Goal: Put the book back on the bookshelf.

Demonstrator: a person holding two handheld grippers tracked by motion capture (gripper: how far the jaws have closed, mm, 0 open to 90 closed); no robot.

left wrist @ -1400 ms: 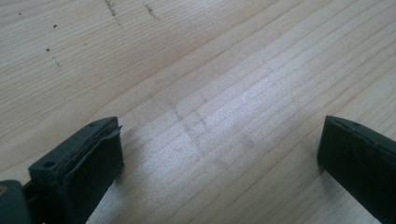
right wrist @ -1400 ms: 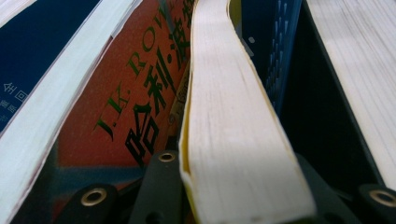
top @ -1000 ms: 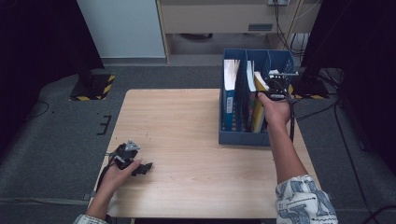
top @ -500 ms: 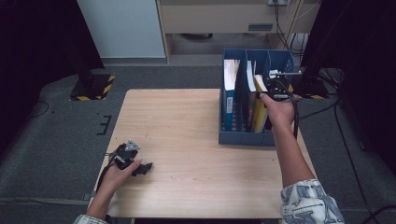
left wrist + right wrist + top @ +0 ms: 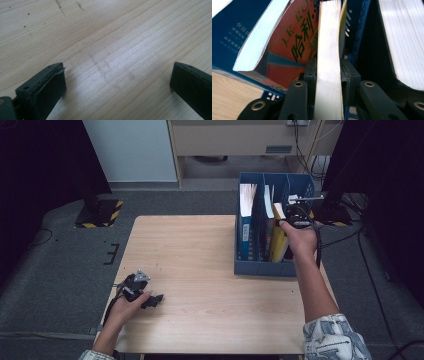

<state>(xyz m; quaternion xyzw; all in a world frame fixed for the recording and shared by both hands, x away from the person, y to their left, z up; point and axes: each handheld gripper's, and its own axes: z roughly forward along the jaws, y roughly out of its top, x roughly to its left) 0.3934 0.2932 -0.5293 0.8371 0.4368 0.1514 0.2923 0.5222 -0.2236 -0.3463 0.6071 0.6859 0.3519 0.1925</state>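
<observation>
- In the high view, the left gripper lay at the near left of the table, under the person's left hand.
- From that distance the view did not reveal the gap between its jaws.
- The left gripper view supplied that: the 2 black jaws stood wide apart at either side of the picture, with bare pale wood grain and a few dark specks between them, and nothing held.
- Farther right in the high view, a blue file box stood on the table's far right part, split into upright compartments.
- A blue book stood in its leftmost compartment, page edges up.
- The right gripper reached into the box from above in the person's right hand, at a yellow-covered book standing in a compartment right of the blue one.
- The high view hid the contact itself behind hand and gripper.
- The right gripper view gave it: the 2 jaws were clamped on the yellow-covered book, 1 pad on each cover, its white page edges running up the middle of the picture.
- That view also showed a red book with green lettering leaning just beside the gripped one, and the blue book's cover beyond it.
- On the other side of a blue divider, another book's page edges rose.
</observation>
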